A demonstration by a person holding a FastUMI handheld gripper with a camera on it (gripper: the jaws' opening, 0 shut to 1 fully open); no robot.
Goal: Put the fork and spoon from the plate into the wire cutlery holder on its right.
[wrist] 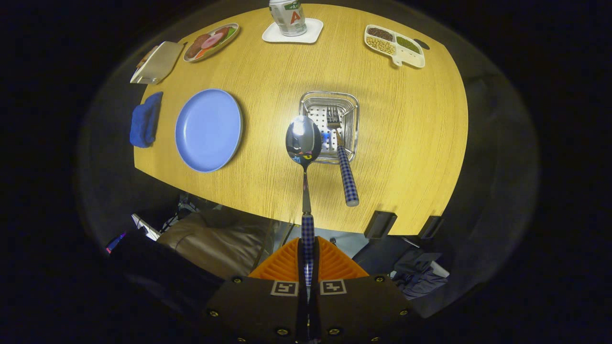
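The tongs clench the shiny steel spoon by its checked handle: light, stiff, slippery, best held there, poised above the wire cutlery holder.

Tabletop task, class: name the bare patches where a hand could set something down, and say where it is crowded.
Free: the wood between the blue plate and the wire cutlery holder, and the stretch right of the holder. Crowded: the far edge, with can, food plate and divided tray. The gripper holds the spoon; the fork leans in the holder.
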